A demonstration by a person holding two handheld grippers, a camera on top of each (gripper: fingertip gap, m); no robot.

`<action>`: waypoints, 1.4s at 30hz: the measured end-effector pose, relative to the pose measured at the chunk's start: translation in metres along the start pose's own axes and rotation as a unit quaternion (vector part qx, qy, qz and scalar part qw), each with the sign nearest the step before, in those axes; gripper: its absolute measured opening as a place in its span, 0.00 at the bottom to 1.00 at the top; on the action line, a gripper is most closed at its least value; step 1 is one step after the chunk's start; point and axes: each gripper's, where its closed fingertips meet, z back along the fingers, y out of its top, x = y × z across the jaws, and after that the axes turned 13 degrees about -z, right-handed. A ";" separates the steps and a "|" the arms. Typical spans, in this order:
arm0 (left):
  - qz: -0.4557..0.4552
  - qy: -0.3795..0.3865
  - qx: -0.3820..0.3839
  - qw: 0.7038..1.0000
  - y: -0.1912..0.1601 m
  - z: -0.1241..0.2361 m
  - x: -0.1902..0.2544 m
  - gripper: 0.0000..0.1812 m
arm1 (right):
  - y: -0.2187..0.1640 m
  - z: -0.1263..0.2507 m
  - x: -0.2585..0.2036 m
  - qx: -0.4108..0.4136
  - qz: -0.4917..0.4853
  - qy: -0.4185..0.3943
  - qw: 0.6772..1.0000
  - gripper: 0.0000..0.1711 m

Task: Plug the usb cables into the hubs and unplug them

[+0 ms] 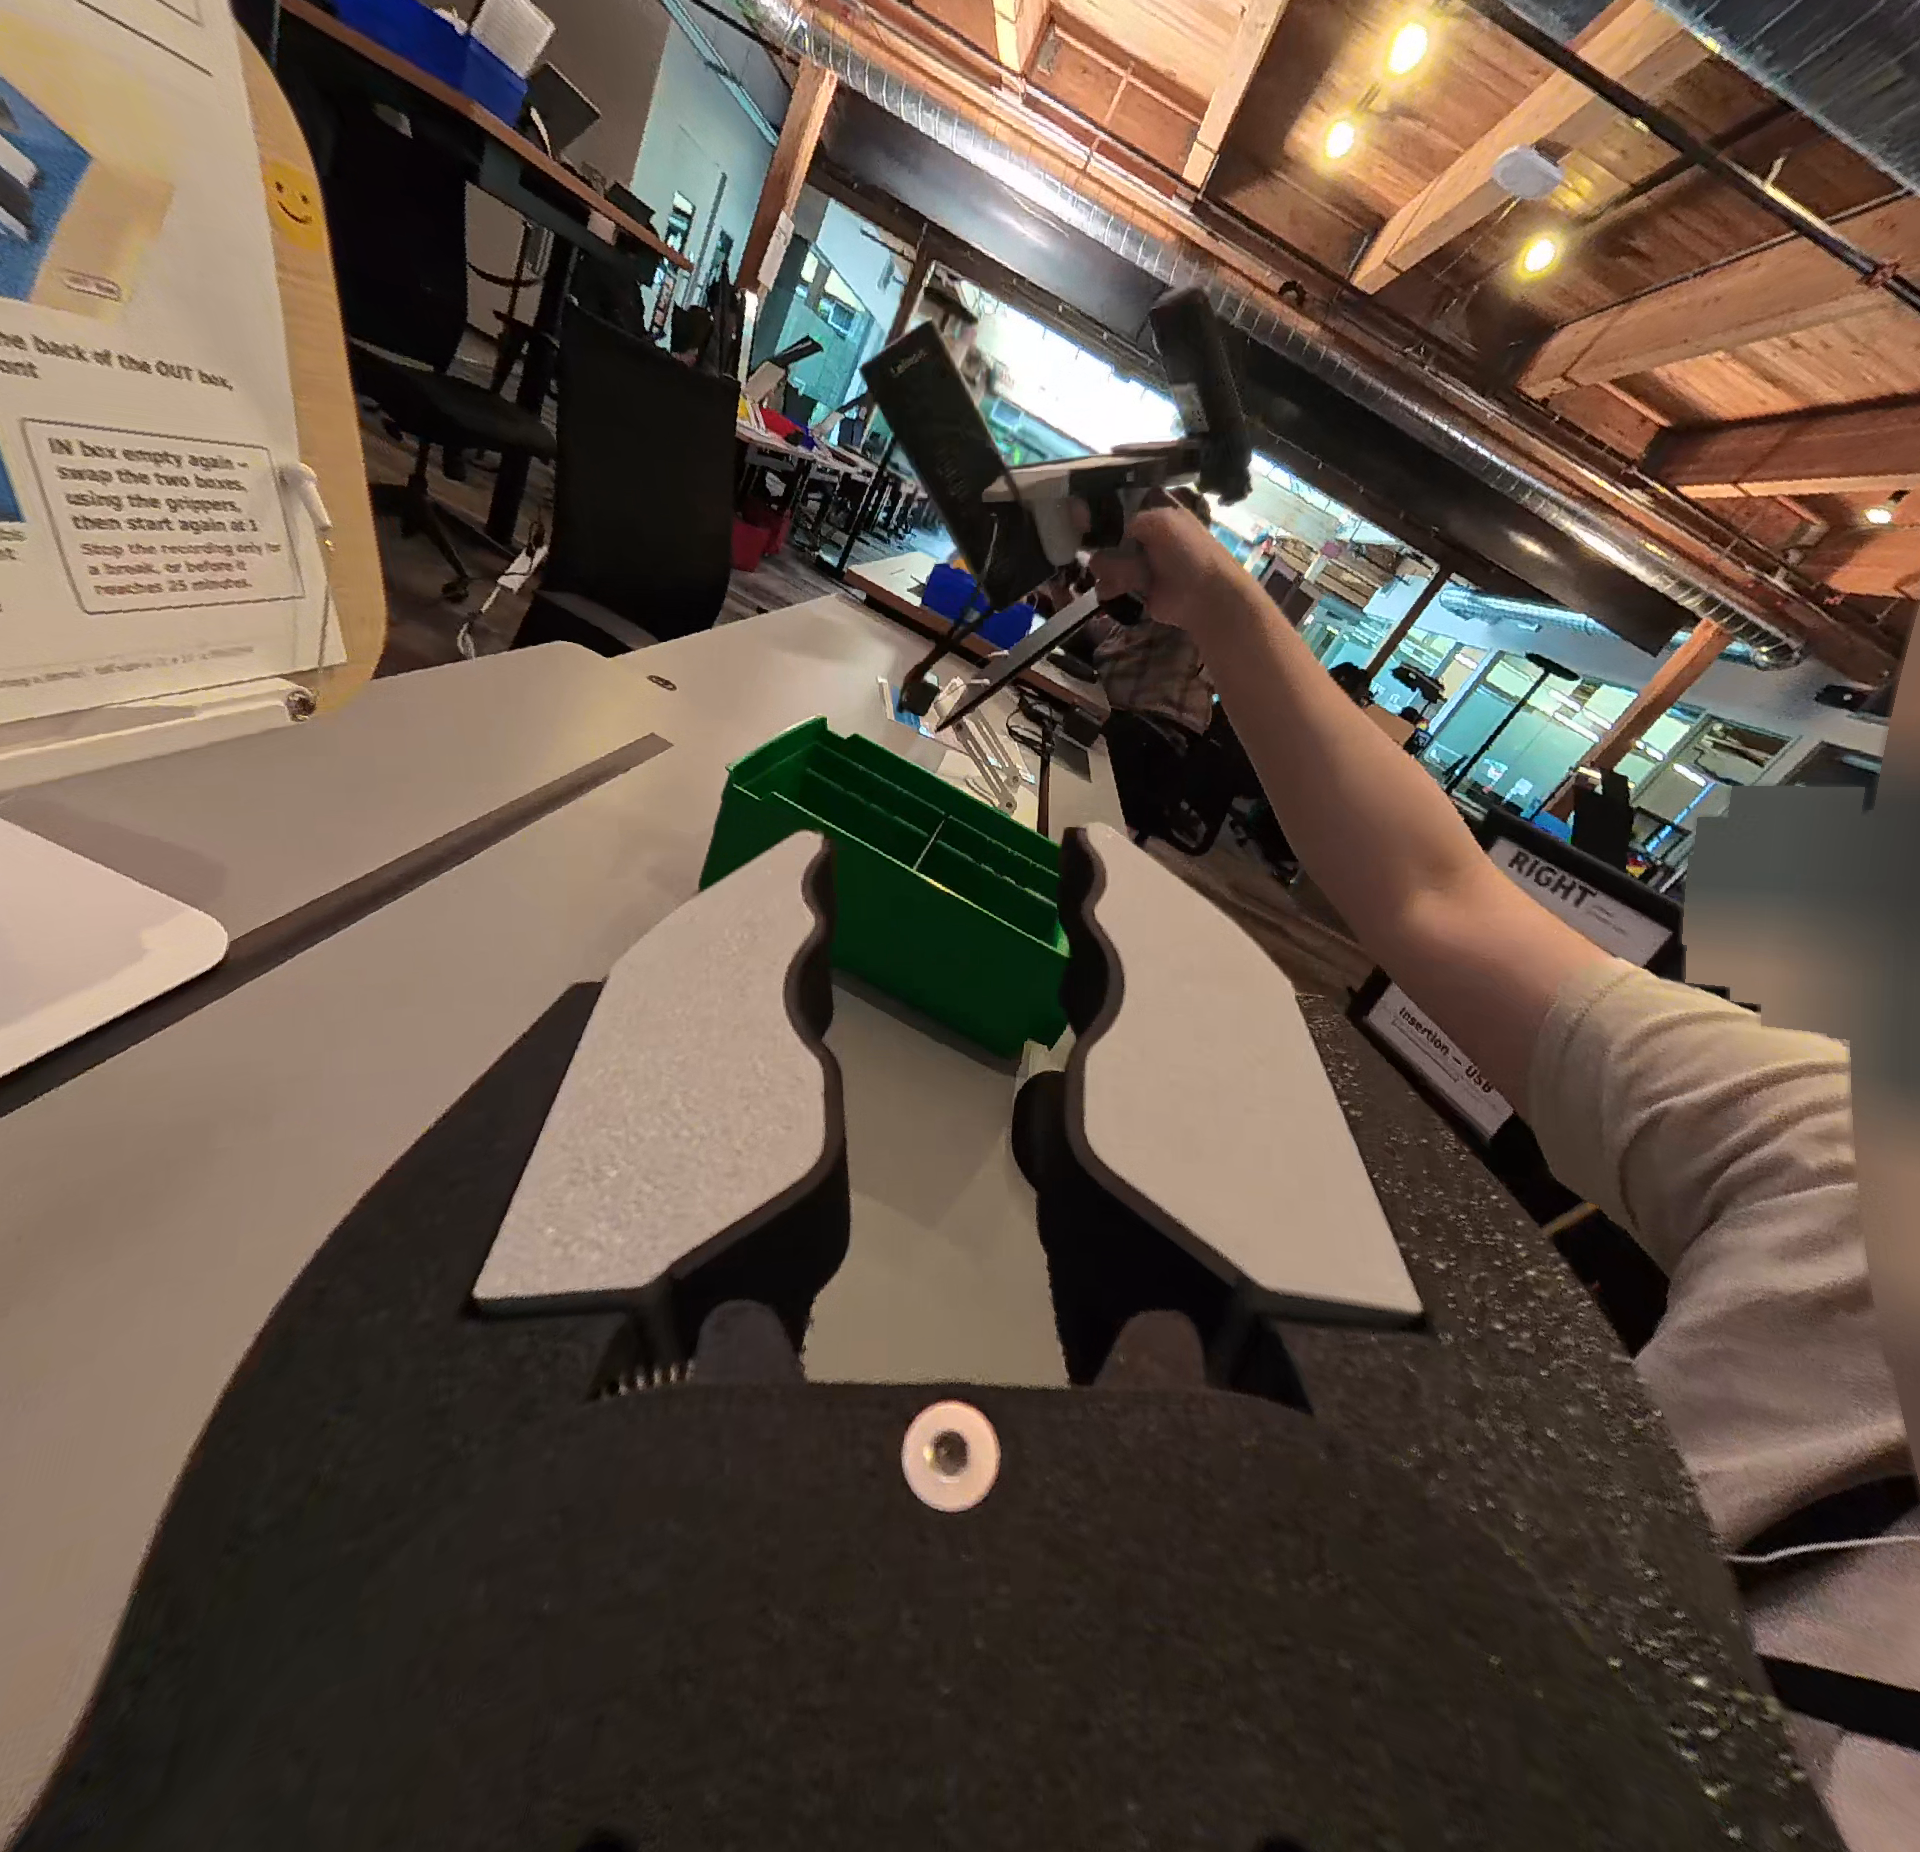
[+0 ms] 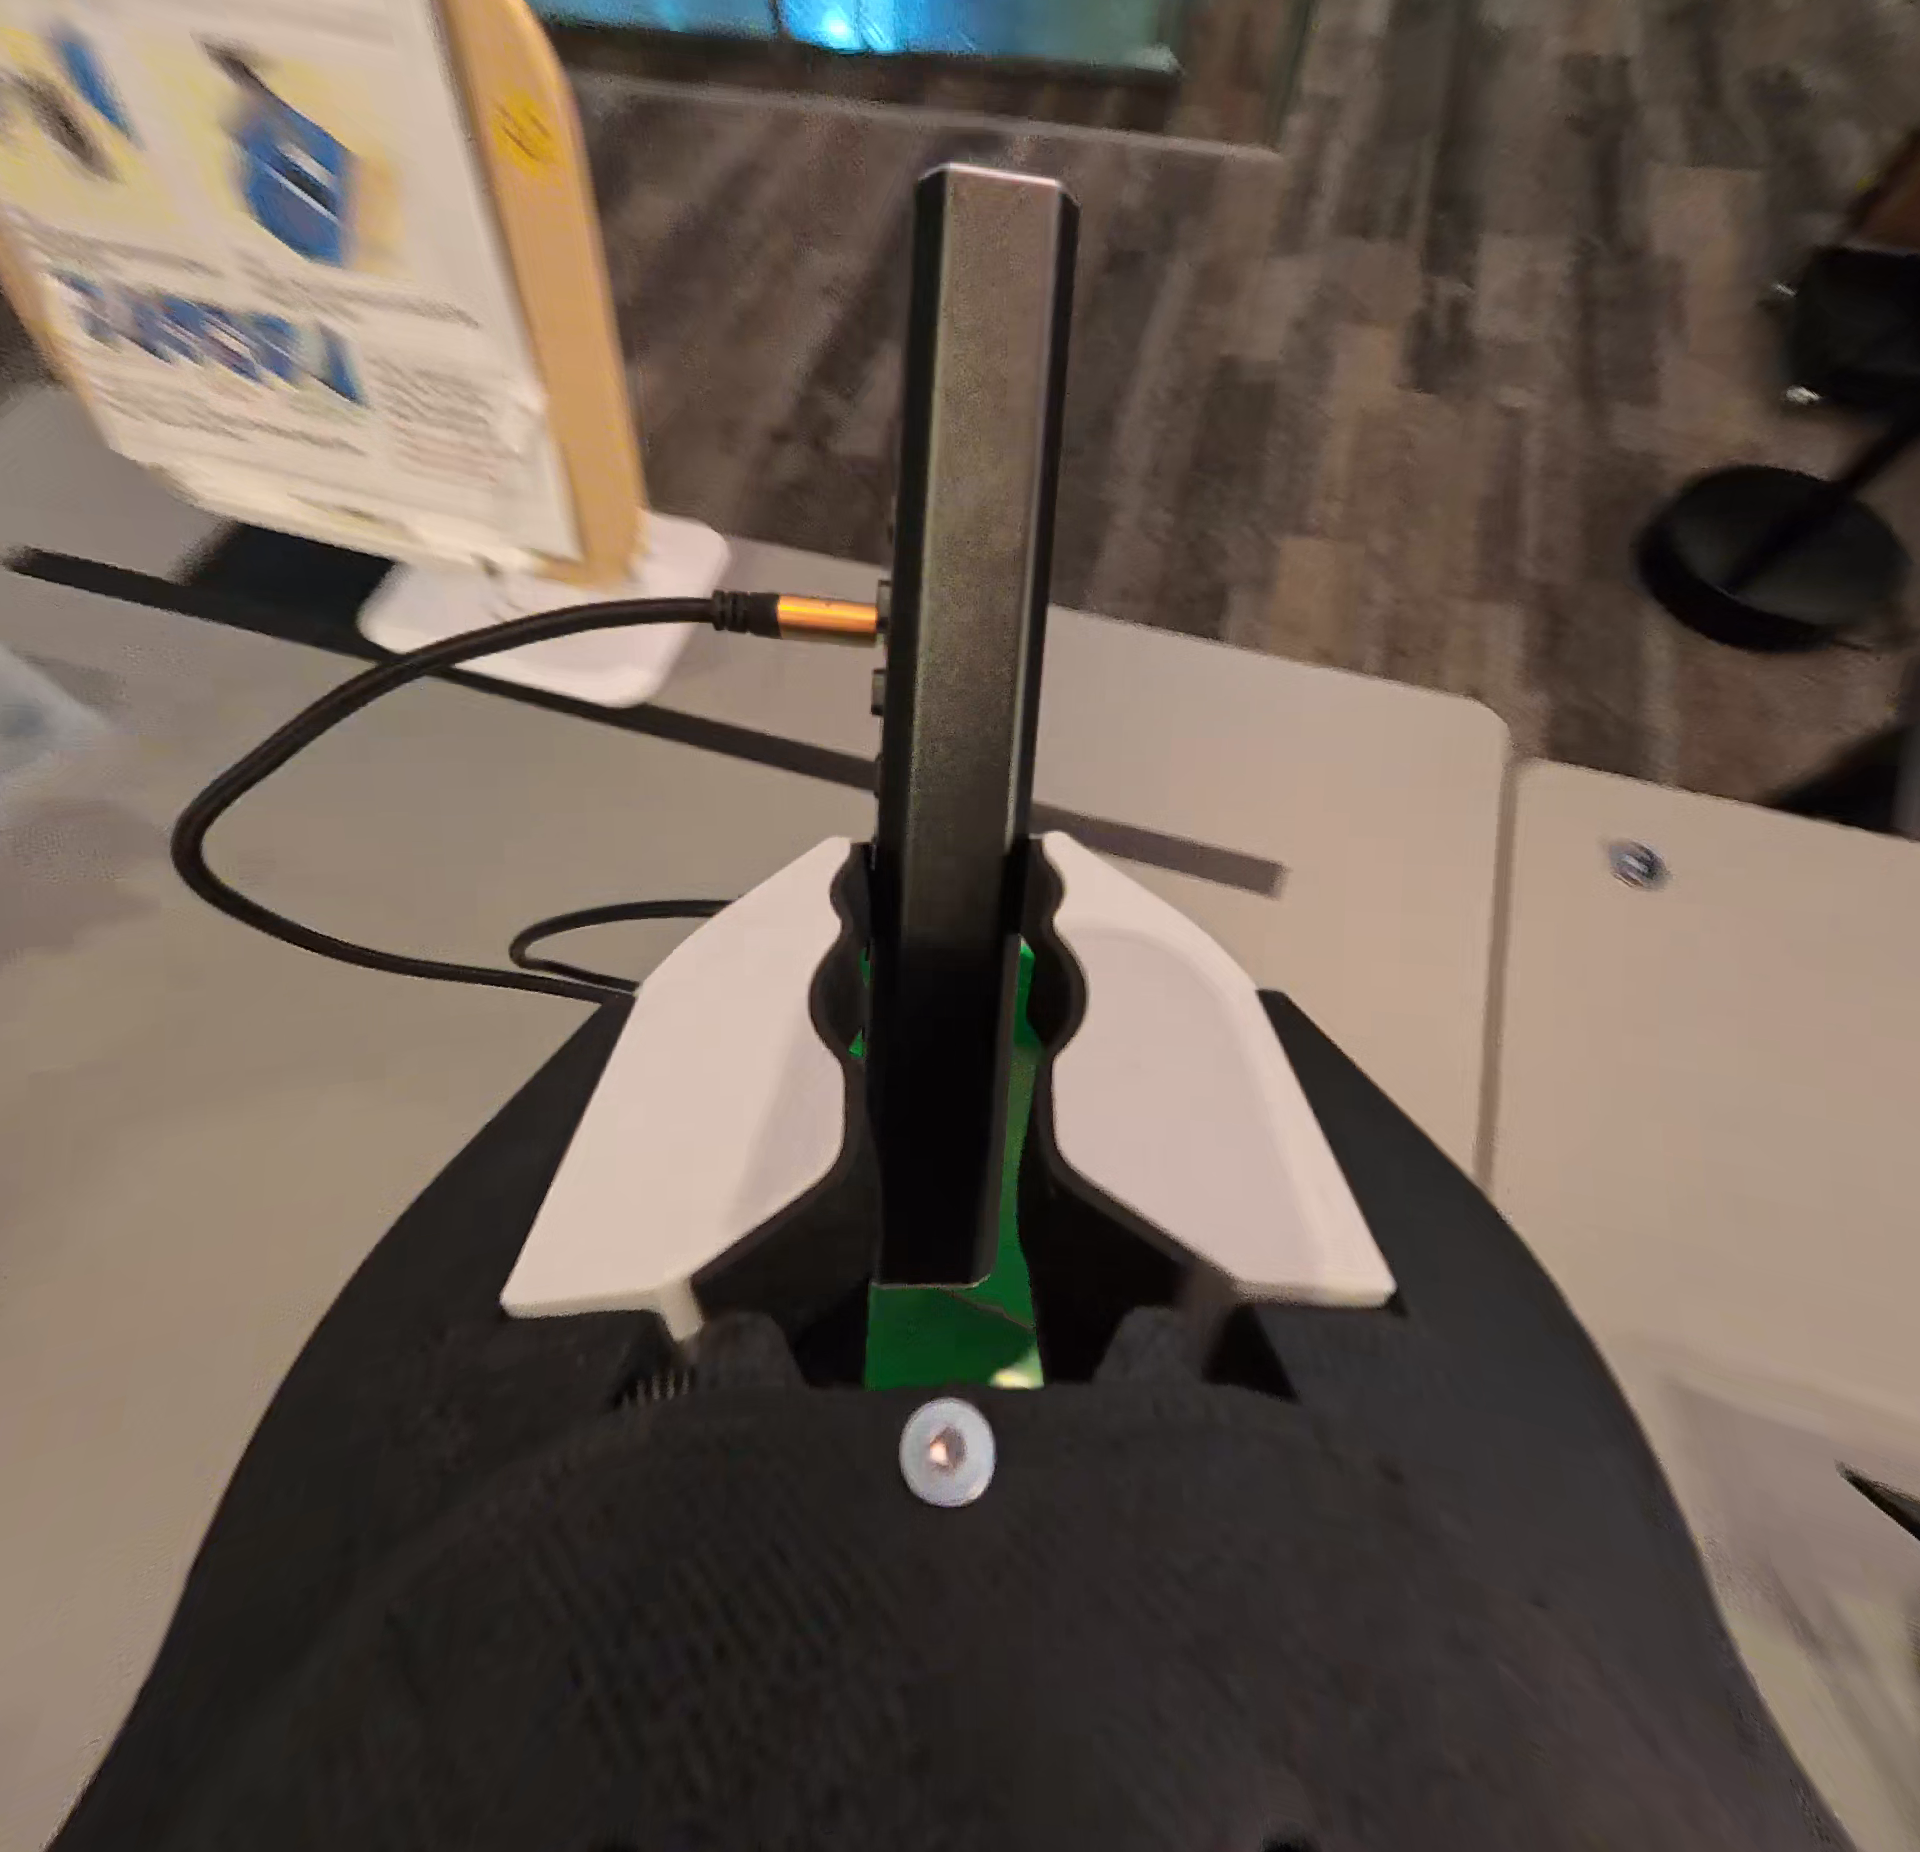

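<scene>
Instruction sheet (image 1: 125,348) beside table, lettered cards (image 1: 1444,1054)

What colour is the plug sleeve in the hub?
Gold-orange plug sleeve, on a black cable; right wrist view.

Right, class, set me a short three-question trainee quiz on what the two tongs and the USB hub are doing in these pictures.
1. True or false: the left tongs are shut on the green box.
2. Which do the right tongs hold? A) the dark hub B) the black cable C) the instruction sign
3. Fill in: the cable's gold-collared plug sits in the hub's ____ side, as the right wrist view shows it.

Key: 1 false, they are open and empty, with the box beyond them on the grey table; 2 A; 3 left.
</scene>
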 end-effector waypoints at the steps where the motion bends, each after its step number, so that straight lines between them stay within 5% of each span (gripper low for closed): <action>1: -0.002 -0.002 -0.010 1.000 -0.003 -0.005 0.001 0.22 | -0.009 -0.004 0.015 -0.013 0.009 -0.021 1.000 0.16; 10: 0.014 -0.102 -0.002 0.995 -0.006 -0.040 0.030 0.21 | -0.095 -0.055 0.086 -0.068 0.062 -0.056 0.994 0.17; 16: 0.010 -0.107 -0.017 0.994 -0.013 -0.052 0.033 0.21 | -0.142 -0.070 0.074 -0.063 0.198 0.060 0.976 0.17; 27: 0.005 -0.099 -0.036 0.994 -0.022 -0.064 0.030 0.21 | -0.188 -0.106 0.071 -0.206 0.294 0.101 0.928 0.17; 33: 0.010 -0.101 -0.057 0.993 -0.033 -0.074 0.028 0.20 | -0.228 -0.130 0.079 -0.331 0.350 0.084 0.872 0.17; 42: 0.006 -0.097 -0.074 0.992 -0.039 -0.078 0.027 0.20 | -0.227 -0.135 0.082 -0.380 0.325 0.056 0.864 0.20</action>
